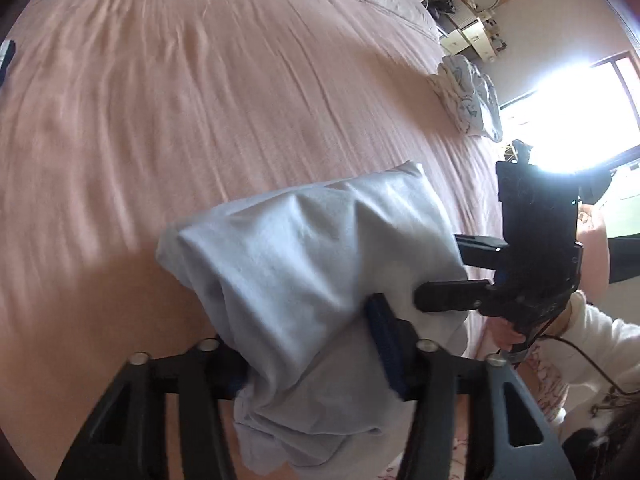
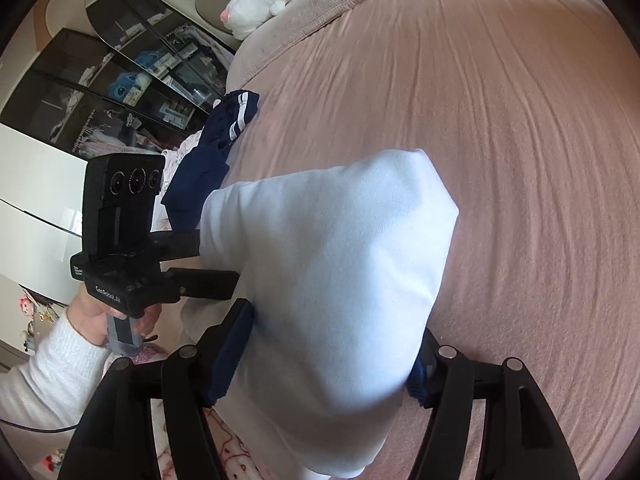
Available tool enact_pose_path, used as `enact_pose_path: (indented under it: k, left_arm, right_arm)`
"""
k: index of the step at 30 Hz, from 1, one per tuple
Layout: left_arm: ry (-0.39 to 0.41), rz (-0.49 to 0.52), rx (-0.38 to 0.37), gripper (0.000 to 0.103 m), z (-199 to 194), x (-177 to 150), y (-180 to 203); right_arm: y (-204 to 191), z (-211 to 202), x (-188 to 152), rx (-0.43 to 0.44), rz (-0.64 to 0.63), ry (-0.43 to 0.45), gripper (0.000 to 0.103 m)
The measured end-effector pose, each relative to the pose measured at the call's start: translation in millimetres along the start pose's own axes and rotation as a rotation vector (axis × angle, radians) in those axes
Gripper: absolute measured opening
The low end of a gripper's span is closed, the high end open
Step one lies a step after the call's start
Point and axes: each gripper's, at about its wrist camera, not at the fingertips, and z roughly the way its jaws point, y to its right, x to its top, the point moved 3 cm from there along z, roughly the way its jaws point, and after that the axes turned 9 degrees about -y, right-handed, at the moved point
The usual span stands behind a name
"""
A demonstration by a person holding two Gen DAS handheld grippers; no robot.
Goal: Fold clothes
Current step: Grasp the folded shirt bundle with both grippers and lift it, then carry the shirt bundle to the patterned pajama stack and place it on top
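You have a pale blue garment (image 1: pixel 304 264) bunched up and lifted over the pink bedspread (image 1: pixel 200 100), and both tools are on it. In the left wrist view your left gripper (image 1: pixel 316 356) sits at the bottom centre of the frame, its blue pads clenched on a thick fold of the cloth, which spills down past the pads toward the bottom edge. In that same view your right gripper (image 1: pixel 444 276) comes in from the right side of the frame, its two black fingers (image 1: pixel 452 298) lying against the cloth's right edge; your right hand (image 1: pixel 506 334) grips the handle below it, a white sleeve (image 1: pixel 600 344) behind. In the right wrist view the right gripper (image 2: pixel 328 364) is at the bottom centre, grasping the same cloth (image 2: pixel 332 264) between its blue pads, the fabric bulging up and away toward the middle of the frame. There the left gripper (image 2: pixel 212 264) reaches in from the left side, its fingers meeting the cloth's left edge. A navy garment with white stripes (image 2: pixel 224 136) lies at the bed's edge, upper left of centre in the right wrist view, and a white plush toy (image 2: pixel 264 4) rests near the top. A folded patterned cloth (image 1: pixel 468 96) sits on the bed at the upper right of the left wrist view, near a bright window (image 1: pixel 580 120).
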Motion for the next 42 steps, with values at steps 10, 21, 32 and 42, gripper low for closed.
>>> enact_pose_path:
  k: [10, 21, 32, 42]
  left_arm:
    - [0.137, 0.056, -0.151, 0.030, -54, 7, 68]
    - [0.147, 0.211, -0.237, 0.031, -22, 42, 213]
    - [0.137, 0.214, -0.278, 0.031, 26, 147, 304]
    - [0.154, 0.114, -0.293, 0.030, 105, 276, 297]
  right_arm:
    - [-15, -101, -6, 0.056, 0.020, 0.137, 0.041]
    - [15, -247, -75, 0.018, 0.120, 0.296, 0.041]
    - [78, -371, -48, -0.155, 0.149, 0.327, 0.041]
    - [188, -416, 38, -0.256, 0.151, 0.274, 0.043]
